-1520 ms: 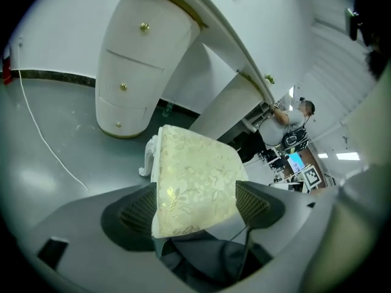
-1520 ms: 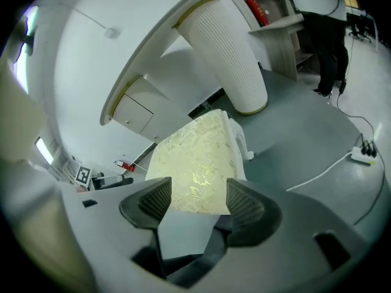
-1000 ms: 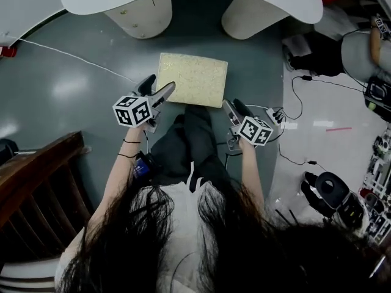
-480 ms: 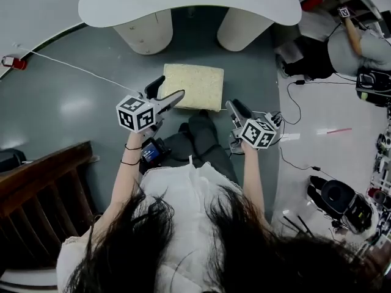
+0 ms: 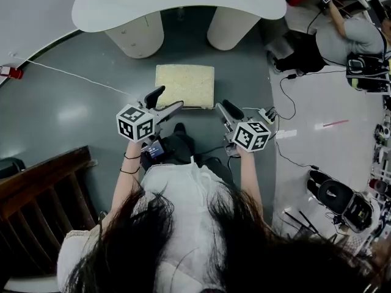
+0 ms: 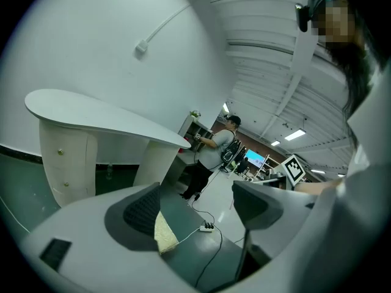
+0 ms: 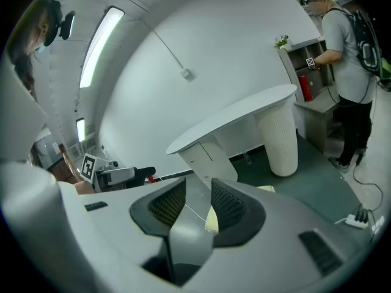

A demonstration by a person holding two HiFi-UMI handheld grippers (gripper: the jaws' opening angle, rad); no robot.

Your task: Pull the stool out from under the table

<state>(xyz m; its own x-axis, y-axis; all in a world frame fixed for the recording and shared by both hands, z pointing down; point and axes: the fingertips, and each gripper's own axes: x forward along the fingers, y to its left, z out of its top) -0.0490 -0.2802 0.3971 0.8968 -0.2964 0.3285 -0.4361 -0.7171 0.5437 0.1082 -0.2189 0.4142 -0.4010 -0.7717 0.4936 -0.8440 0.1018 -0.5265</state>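
Stool [image 5: 184, 85] clear of counter [image 5: 177, 5]; L gripper [image 5: 171, 97] wide, R gripper [image 5: 223, 105] narrow (both empty, jaws closing).

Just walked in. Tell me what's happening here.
A person stands over a stool with a gripper in each hand. The stool sits on the floor in front of the table, out from under its top. The left gripper has its jaws wide and closing a little. The right gripper is closing too, jaws nearly together. Neither has anything between its jaws or touches the stool.
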